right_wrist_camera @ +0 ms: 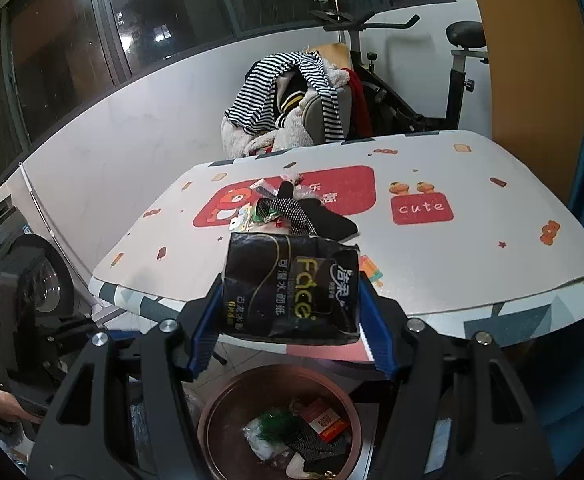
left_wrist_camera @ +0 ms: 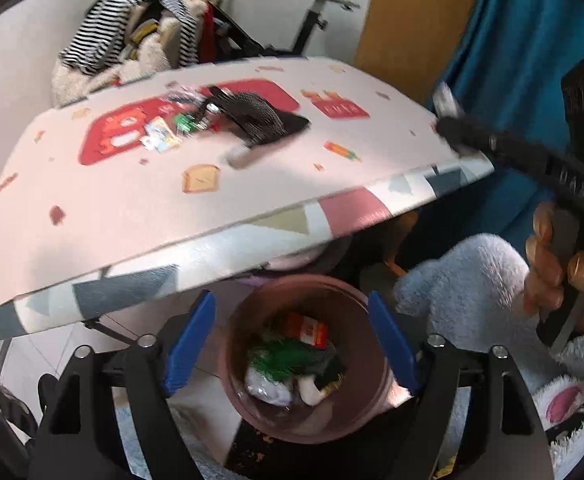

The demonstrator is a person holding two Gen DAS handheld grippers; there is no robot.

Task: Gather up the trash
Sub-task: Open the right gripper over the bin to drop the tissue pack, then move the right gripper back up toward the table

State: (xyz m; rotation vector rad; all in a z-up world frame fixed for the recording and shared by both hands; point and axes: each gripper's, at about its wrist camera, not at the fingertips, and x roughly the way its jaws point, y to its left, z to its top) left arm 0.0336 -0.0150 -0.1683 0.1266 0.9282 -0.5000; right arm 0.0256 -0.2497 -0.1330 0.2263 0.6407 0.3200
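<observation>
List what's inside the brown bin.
Brown bin holds a red-orange carton, green shredded stuff, white wrapper, dark mesh piece. Anything beneath is covered.

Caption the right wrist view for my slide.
Right tongs hold a black tissue pack above the bin.

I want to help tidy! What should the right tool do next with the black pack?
Probably lower the right tool over the bin and open: it grips the black pack, and the bin sits just below, already holding trash.
</observation>
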